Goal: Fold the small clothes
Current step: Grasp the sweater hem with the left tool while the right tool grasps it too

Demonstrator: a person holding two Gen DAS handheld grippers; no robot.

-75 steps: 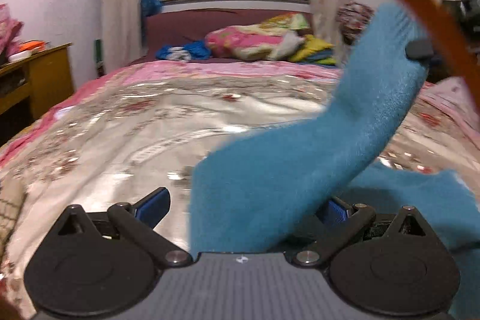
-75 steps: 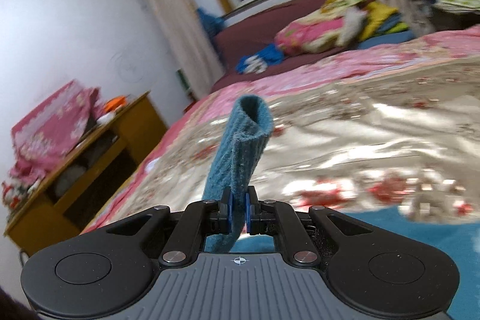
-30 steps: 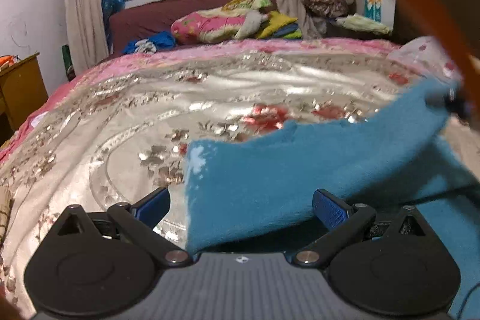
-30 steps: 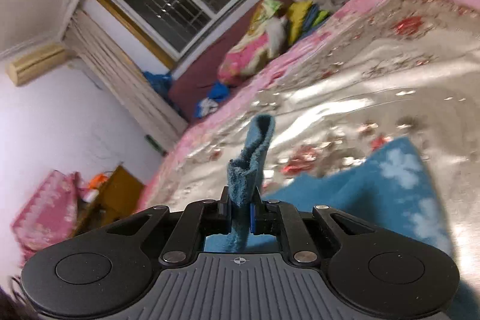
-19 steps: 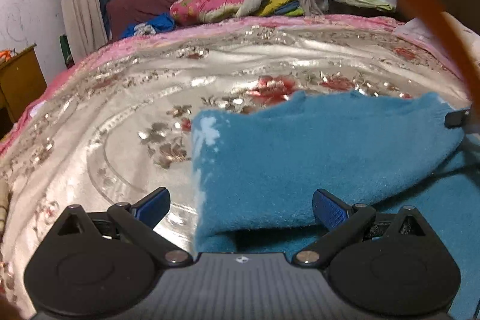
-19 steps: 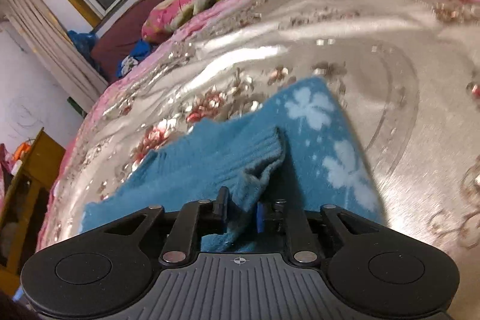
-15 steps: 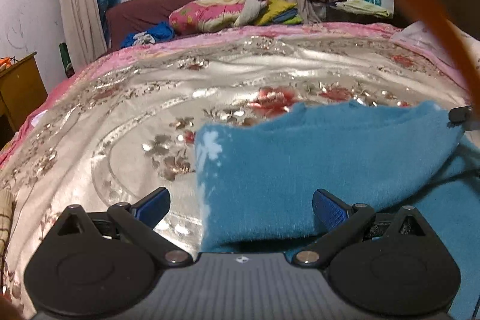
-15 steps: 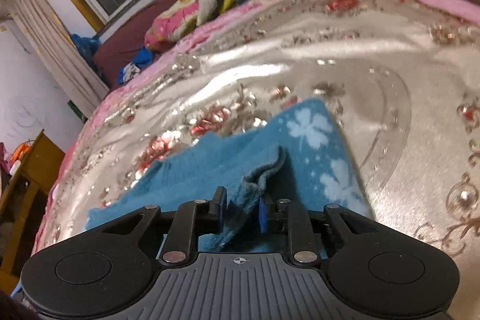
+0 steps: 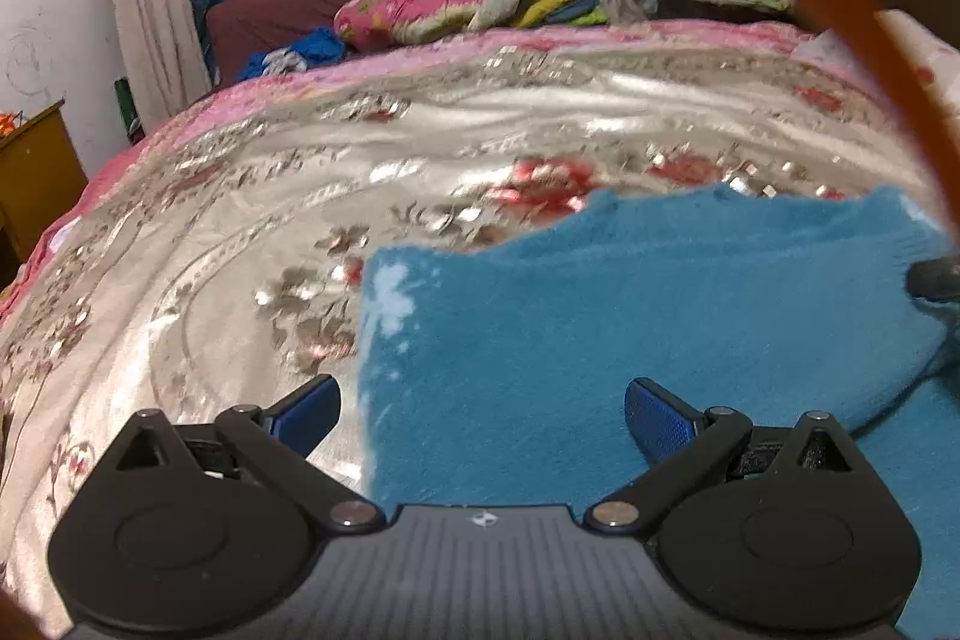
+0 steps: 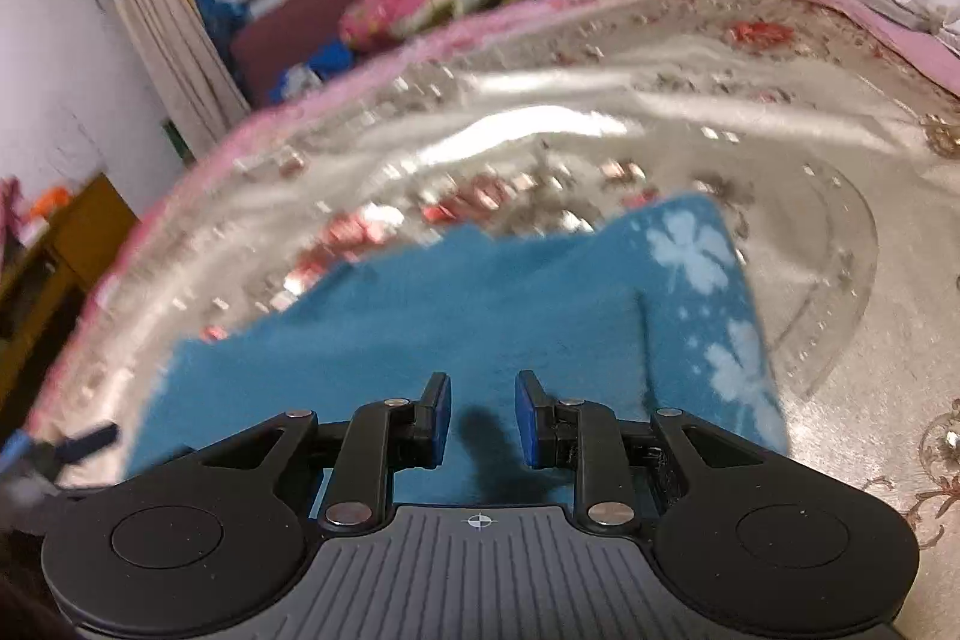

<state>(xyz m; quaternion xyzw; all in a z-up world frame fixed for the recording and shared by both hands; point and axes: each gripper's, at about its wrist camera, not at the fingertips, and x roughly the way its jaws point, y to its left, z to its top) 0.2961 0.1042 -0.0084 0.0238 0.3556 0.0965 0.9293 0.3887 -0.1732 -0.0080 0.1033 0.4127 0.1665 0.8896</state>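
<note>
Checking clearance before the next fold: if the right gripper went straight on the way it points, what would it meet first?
Most likely the blue knit garment lying folded on the floral bedspread. The right gripper, open with nothing between its pads, points down at it; depth is unclear.

Each hand-held gripper, left [image 9: 483,415] and right [image 10: 478,415], has a ribbed grey body with a small crosshair mark, two round black side housings, black linkage arms pinned with silver screws, and blue textured fingers [image 9: 657,418].
</note>
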